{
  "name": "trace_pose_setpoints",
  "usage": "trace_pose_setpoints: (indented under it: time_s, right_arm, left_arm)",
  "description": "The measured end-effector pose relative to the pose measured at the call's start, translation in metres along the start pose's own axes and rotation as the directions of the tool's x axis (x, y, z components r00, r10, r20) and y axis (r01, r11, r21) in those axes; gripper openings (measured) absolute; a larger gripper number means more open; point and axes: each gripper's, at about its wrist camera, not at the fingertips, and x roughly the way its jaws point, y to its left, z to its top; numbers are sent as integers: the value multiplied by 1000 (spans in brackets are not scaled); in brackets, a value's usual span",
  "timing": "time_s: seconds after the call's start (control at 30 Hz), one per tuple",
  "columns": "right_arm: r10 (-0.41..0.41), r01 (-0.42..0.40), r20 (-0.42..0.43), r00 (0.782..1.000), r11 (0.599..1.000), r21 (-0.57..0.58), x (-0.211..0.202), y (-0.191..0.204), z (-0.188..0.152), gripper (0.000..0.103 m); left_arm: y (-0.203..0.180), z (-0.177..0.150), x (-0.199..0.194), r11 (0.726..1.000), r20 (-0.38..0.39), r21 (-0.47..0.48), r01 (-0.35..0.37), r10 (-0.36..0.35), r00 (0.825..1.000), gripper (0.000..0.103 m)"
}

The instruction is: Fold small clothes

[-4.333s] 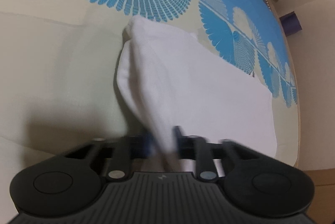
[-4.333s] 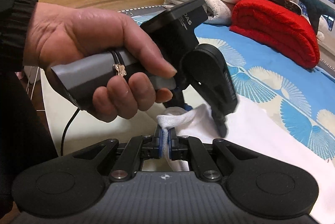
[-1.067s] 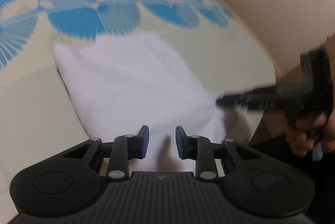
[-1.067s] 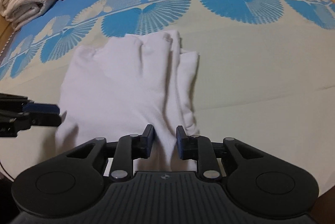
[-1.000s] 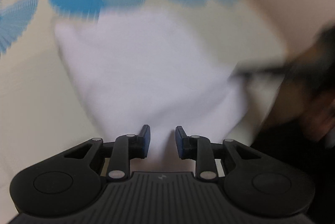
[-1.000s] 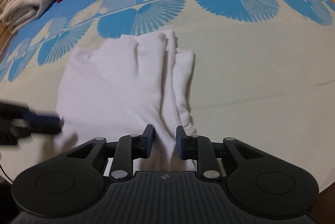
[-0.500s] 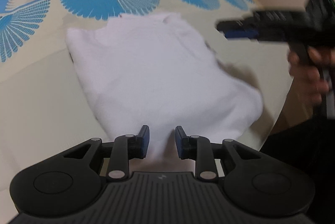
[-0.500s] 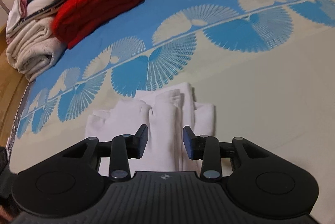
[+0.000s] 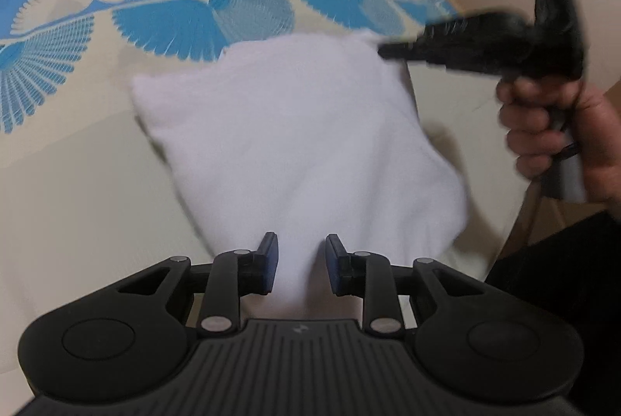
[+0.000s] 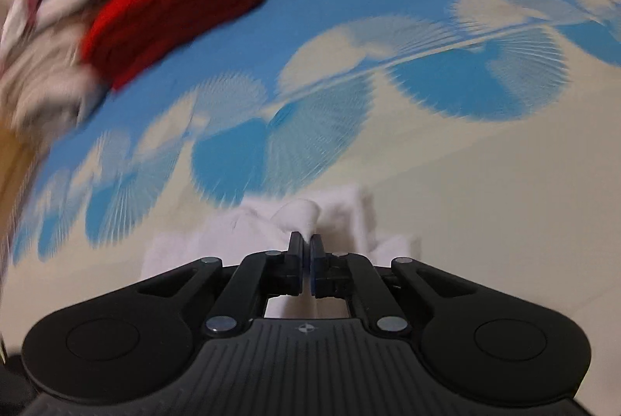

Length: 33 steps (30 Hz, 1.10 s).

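Note:
A white folded garment [image 9: 302,128] lies on the cream and blue patterned bedspread [image 9: 58,183]. My left gripper [image 9: 299,260] is open and empty, its fingers just above the garment's near edge. My right gripper [image 10: 307,253] is shut on a raised fold of the white garment [image 10: 299,214] at its far corner. In the left wrist view the right gripper [image 9: 392,51] shows blurred at the garment's far right corner, held by a hand [image 9: 551,132].
A red folded blanket [image 10: 174,8] and a pile of pale bedding [image 10: 35,66] lie at the far end of the bed. The bed's edge [image 9: 516,218] runs close on the right of the garment.
The right gripper has gone from open above the garment to shut on its far corner. The left gripper stays open at the near edge.

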Motion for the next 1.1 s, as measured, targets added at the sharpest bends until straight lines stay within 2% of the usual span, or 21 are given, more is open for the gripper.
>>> trace_pose_setpoints:
  time_s: [0.03,0.1,0.17,0.27,0.33,0.4,0.43,0.47,0.5,0.57,0.6,0.63,0.67,0.7,0.73,0.77,0.83,0.87,0.93,1.0,1.1]
  right_arm:
    - [-42,42,-7,999,999,-10,4,-3,-1,2]
    - [-113,114,-83,990,993,11,21,-15,-6,3]
    - [-143,151,-118,983,987,63,26,-24,-9,6]
    - [-144,146,-42,989,987,65,2,-21,-5,9]
    - [-58,58,6,998,998,3,-18,-14,-4,9]
    - [121,-122,-14,993,987,-108,-38,-3,-8,9]
    - [232,-242,-77,970,957,-163,-44,2,-14,9]
    - [296,-320,-141,945,925,-204,-47,5,-20,9]
    - [313,-358,-201,928,898,-256,-48,8,-29,9]
    - [223,-330,-304,926,869,-368,-41,9,-50,9]
    - [135,-285,-357,924,867,-408,-32,5,-60,7]
    - [14,-208,-390,921,863,-461,-20,-3,-71,1]
    - [-80,-145,-398,914,852,-504,-13,-11,-79,2]
    - [-146,-99,-400,905,842,-531,-9,-17,-83,10]
    - [-173,-78,-399,901,838,-539,-7,-22,-86,10]
    - [-160,-78,-394,905,848,-524,-10,-27,-83,10]
    - [-112,-63,-336,935,880,-470,-20,-31,-70,11]
    - [-81,-57,-297,952,902,-428,-27,-33,-62,15]
    - [-22,-64,-243,970,938,-341,-37,-44,-54,26]
    - [7,-61,-203,979,964,-260,-39,-50,-44,42]
    - [35,-64,-185,982,986,-156,-36,-57,-35,56]
  left_arm:
    - [-2,1,1,1000,1,4,6,-6,1000,29]
    - [-7,1,8,1000,-27,18,-5,5,1000,29]
    - [-11,-4,18,998,-83,45,-32,36,996,29]
    - [-18,-12,24,990,-120,121,-73,88,989,30]
    - [-14,-11,21,992,-114,108,-60,73,991,30]
    - [-9,-8,14,996,-85,77,-49,55,995,30]
    - [-7,-5,10,997,-63,60,-40,44,997,30]
    - [-5,-4,9,999,-50,45,-29,31,998,30]
    - [-4,-2,8,999,-41,30,-19,20,999,30]
    - [-4,-2,12,999,-56,31,-31,32,998,30]
    - [-5,-4,19,997,-84,50,-60,64,994,30]
    - [-7,-8,27,992,-114,77,-98,106,988,30]
    - [-9,-10,30,988,-119,95,-118,129,984,30]
    - [-11,-9,30,987,-113,98,-127,138,984,32]
    - [-10,-7,28,989,-103,78,-123,131,986,35]
    - [-10,-6,27,991,-97,60,-121,126,987,35]
    - [-8,-6,26,991,-89,49,-123,127,988,35]
    - [-9,-6,26,991,-90,52,-125,129,988,35]
    - [-11,-7,27,990,-90,62,-129,134,987,35]
    - [-10,-5,27,990,-91,57,-127,132,987,36]
    - [-7,-5,21,992,-80,37,-121,124,989,36]
